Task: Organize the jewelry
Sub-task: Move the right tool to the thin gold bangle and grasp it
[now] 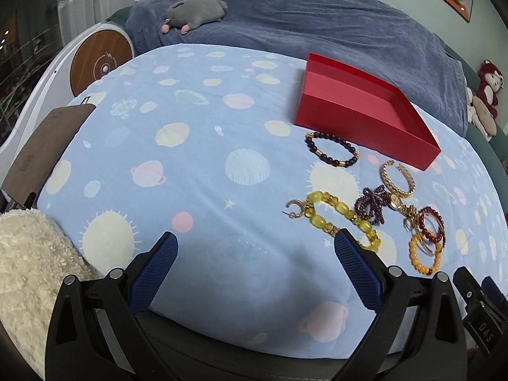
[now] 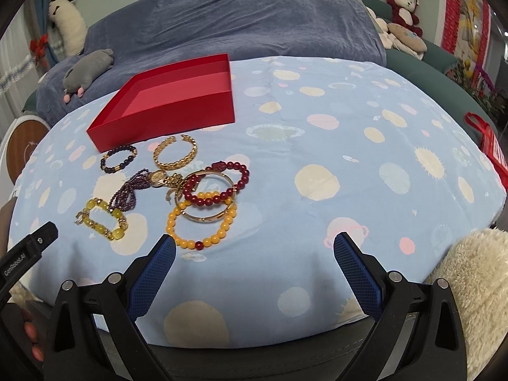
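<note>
An empty red box (image 1: pixel 365 108) (image 2: pixel 177 95) stands on a blue planet-print cloth. In front of it lie several bracelets: a dark bead one (image 1: pixel 330 149) (image 2: pixel 118 158), a gold cuff (image 1: pixel 398 179) (image 2: pixel 175 154), a purple bead bunch (image 1: pixel 371 204) (image 2: pixel 127 195), a yellow bead one (image 1: pixel 343 219) (image 2: pixel 103 219), a dark red one (image 1: pixel 430 223) (image 2: pixel 219 184) and an orange one (image 1: pixel 424 255) (image 2: pixel 201 225). My left gripper (image 1: pixel 255 244) is open and empty, left of the pile. My right gripper (image 2: pixel 254 244) is open and empty, just right of the orange bracelet.
The cloth-covered table (image 1: pixel 190 158) (image 2: pixel 349 158) ends at a near edge below both grippers. A dark blue covered sofa (image 1: pixel 317 16) with a grey plush (image 1: pixel 197 11) is behind. A cream fleece (image 1: pixel 28 270) (image 2: pixel 476 270) lies at the near corners.
</note>
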`<state>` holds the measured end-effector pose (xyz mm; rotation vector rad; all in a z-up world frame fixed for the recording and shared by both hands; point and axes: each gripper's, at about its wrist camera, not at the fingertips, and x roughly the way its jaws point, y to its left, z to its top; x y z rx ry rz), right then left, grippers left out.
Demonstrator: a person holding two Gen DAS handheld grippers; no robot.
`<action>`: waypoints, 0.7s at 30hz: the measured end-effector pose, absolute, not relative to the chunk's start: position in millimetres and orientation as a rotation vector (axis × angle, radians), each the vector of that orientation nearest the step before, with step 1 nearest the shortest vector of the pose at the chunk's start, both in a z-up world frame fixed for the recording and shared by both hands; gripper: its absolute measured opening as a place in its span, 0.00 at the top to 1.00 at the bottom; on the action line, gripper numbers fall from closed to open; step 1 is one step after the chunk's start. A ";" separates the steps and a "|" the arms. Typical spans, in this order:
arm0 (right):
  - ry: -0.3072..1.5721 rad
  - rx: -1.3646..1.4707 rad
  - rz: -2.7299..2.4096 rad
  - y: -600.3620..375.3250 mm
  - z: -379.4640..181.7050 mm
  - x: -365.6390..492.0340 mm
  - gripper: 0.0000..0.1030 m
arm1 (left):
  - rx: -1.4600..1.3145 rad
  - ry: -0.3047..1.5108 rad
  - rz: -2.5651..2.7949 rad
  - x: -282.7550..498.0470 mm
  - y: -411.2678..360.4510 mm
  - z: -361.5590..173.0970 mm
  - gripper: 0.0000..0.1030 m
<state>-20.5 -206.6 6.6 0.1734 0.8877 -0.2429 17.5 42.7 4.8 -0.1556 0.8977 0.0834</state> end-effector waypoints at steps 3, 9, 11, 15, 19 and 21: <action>0.899 0.159 -0.245 -208.1 4.8 -17.0 0.07 | -0.136 0.898 0.068 22.7 40.2 5.0 0.09; 0.923 0.177 -0.224 -213.9 0.7 -4.5 0.07 | -0.124 0.907 0.031 34.3 34.8 1.1 0.09; 0.930 0.176 -0.219 -215.0 -1.3 3.0 0.07 | -0.113 0.909 0.017 38.7 31.0 -0.7 0.09; 0.946 0.172 -0.194 -214.1 -4.0 17.9 0.09 | -0.085 0.925 -0.012 45.0 23.2 -5.1 0.09; 0.962 0.153 -0.167 -208.7 -7.0 32.6 0.13 | -0.078 0.934 -0.029 46.6 20.7 -7.2 0.09; 0.974 0.143 -0.151 -204.0 -9.2 39.9 0.15 | -0.075 0.935 -0.031 46.8 20.5 -7.6 0.09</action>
